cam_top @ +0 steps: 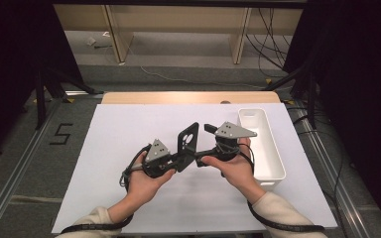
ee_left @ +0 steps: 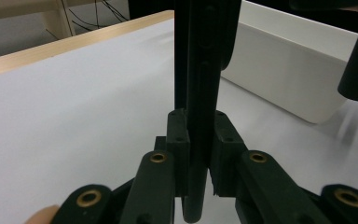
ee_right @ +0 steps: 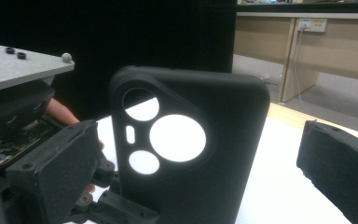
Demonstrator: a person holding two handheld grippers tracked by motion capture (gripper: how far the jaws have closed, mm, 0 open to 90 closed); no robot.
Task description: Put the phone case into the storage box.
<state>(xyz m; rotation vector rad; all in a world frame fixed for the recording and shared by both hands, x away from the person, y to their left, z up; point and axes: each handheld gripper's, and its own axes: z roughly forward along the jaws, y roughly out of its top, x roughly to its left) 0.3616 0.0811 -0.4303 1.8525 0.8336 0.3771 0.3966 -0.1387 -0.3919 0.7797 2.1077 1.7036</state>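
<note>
Two claws meet above the white table (cam_top: 129, 198). Leftmost, the left gripper (cam_top: 178, 159) has its jaws pressed onto the bottom edge of a black phone case (cam_top: 188, 140), which stands upright from that pinch, seen edge-on in the left gripper view (ee_left: 200, 93). Next to the right, the right gripper (cam_top: 209, 144) has its jaws spread, one on each side of the case, with its camera holes facing it (ee_right: 186, 149); neither pad touches it. Farthest right, beyond the right claw, lies a white bin (cam_top: 270, 171).
</note>
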